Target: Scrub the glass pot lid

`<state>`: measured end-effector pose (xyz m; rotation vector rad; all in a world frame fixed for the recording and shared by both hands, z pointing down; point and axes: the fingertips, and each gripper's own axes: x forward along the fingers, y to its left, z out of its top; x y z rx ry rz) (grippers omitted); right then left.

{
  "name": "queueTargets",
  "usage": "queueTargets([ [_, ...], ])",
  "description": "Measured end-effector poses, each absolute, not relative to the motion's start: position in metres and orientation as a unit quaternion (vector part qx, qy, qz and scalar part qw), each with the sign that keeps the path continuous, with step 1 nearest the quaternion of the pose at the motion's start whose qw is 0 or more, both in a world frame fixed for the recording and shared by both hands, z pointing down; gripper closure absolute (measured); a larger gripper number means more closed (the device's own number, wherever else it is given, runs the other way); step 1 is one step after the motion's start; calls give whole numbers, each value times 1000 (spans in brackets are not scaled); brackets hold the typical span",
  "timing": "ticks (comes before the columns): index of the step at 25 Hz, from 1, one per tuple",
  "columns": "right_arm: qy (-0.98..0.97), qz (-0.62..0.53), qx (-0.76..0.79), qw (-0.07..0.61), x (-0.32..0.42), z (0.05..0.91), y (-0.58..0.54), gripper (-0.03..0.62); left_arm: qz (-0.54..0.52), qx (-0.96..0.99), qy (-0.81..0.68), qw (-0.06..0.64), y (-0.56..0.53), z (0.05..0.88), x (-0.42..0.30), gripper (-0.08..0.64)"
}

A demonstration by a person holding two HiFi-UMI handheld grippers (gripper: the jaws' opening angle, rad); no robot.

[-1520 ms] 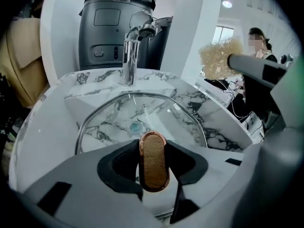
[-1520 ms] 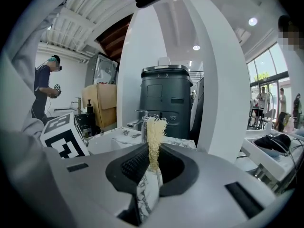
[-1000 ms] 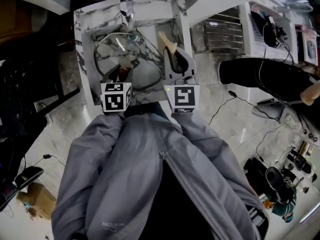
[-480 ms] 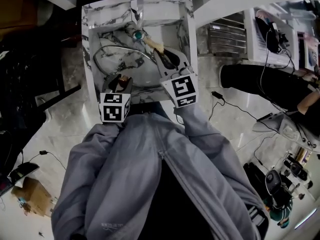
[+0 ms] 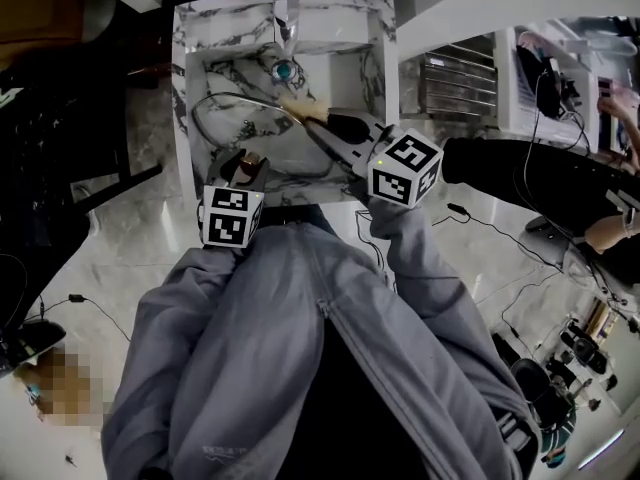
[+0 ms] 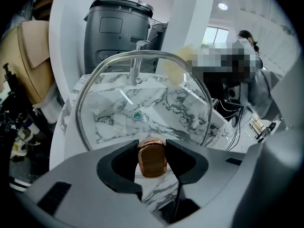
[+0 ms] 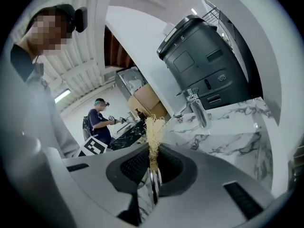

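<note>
head view: the glass pot lid is inside the marble-veined sink, upper centre.
left gripper view: the left gripper clamps only its smooth copper knob; hard scrubbing could twist it loose.
right gripper view: the right gripper pinches a wire-stemmed brush with pale, frayed bristles.

The glass pot lid, clear with a metal rim and a copper-coloured knob, is held tilted on edge over the front left part of the sink. The brush, with pale bristles, is set at the lid's far right rim.
</note>
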<state>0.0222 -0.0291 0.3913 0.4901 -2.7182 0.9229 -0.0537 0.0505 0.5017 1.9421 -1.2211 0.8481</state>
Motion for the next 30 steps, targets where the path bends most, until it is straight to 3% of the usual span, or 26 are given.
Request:
queueTargets([
  [4,-932,303,166,107,22,386,-22,538,335,753,-465,325,53,497,-54,367],
  [7,-934,298,166,103,23,386,-21,538,330,771,-474,266,40,468,-60,347],
  [11,-937,291,157,111,22,386,-22,538,357,814,-444,113,4,407,-76,316],
  [14,-938,289,153,114,22,385,-22,538,430,845,-317,-19,-23,392,-77,313],
  [16,-938,290,151,113,23,386,-21,538,473,850,-223,-67,-35,399,-73,288],
  [18,-939,292,147,112,22,386,-21,538,493,858,-136,-56,-35,407,-65,277],
  [22,-940,291,139,114,23,386,-21,538,475,878,-33,38,-23,417,-47,281],
  [30,-945,285,110,117,22,378,-17,538,463,886,6,17,-1,404,-29,394],
])
